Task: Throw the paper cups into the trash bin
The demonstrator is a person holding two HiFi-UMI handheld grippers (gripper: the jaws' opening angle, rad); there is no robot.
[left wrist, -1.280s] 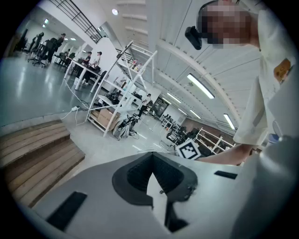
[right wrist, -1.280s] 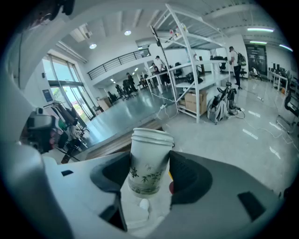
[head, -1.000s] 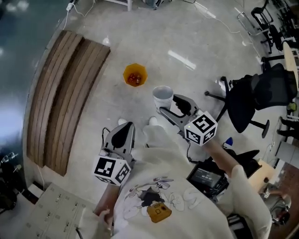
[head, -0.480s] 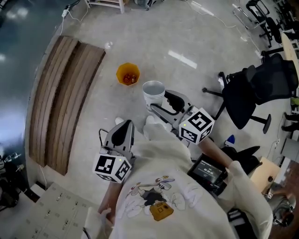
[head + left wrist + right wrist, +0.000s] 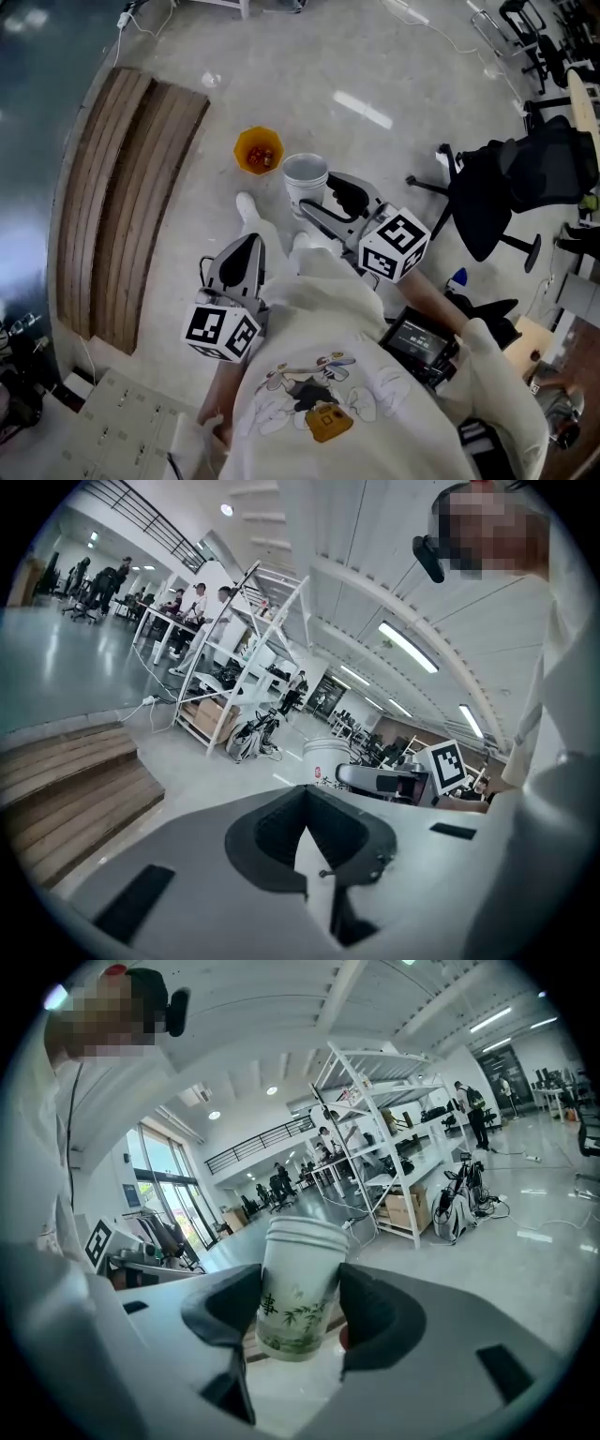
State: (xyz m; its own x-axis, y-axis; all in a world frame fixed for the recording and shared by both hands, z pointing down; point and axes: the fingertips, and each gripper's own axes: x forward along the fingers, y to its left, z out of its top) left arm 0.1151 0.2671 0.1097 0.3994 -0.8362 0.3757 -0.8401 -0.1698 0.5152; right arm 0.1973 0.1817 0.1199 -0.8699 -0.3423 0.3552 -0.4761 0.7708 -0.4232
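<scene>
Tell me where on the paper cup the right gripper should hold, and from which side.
Mid-wall, from the side, as the right gripper grips the paper cup now: jaws on opposite sides of the upright tapered wall, below the rolled rim, which likely stops it slipping down.

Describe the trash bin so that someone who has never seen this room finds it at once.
Start from the long wooden steps on the left of the pale floor. To their right, a small round bin stands beside the paper cup held by the right gripper. It alone is orange; the cup is white.
</scene>
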